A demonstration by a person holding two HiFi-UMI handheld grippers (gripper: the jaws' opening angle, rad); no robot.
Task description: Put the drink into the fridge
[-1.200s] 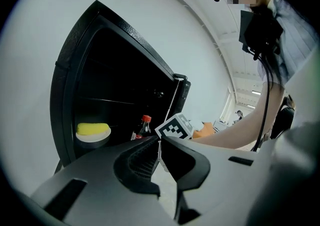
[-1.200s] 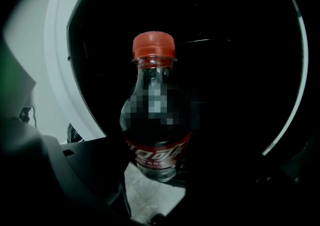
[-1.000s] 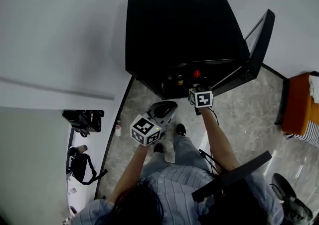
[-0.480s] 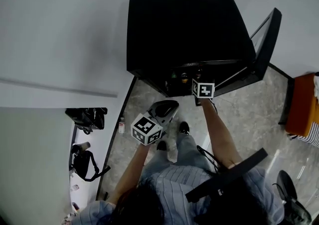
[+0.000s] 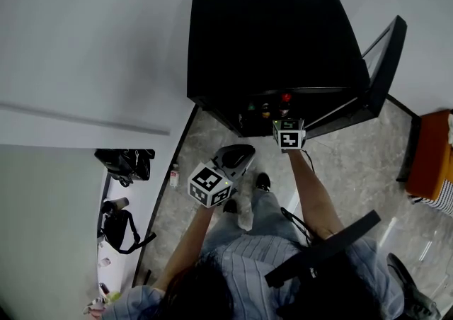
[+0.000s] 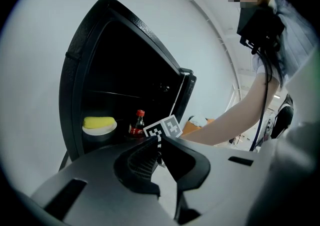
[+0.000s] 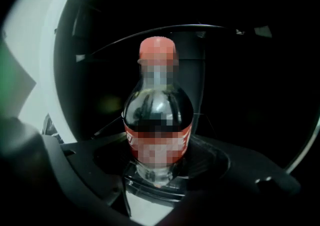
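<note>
A cola bottle (image 7: 157, 115) with a red cap stands upright between the jaws of my right gripper (image 7: 157, 180), which is shut on its lower part. In the head view the bottle's cap (image 5: 285, 98) shows at the open front of the black fridge (image 5: 269, 28), with the right gripper (image 5: 285, 117) just below it. The left gripper view shows the bottle (image 6: 137, 124) at the fridge's lower shelf. My left gripper (image 5: 239, 154) hangs lower and to the left, shut and holding nothing (image 6: 159, 145).
The fridge door (image 5: 382, 64) stands open to the right. A bowl with something yellow (image 6: 99, 122) sits inside the fridge left of the bottle. Dark bags (image 5: 124, 163) and a small bottle (image 5: 174, 175) lie on the floor at left. An orange seat (image 5: 432, 156) is at far right.
The right gripper with the bottle has edged towards the fridge opening; the red cap was hidden half a second ago and shows again. The left gripper has hardly moved.
</note>
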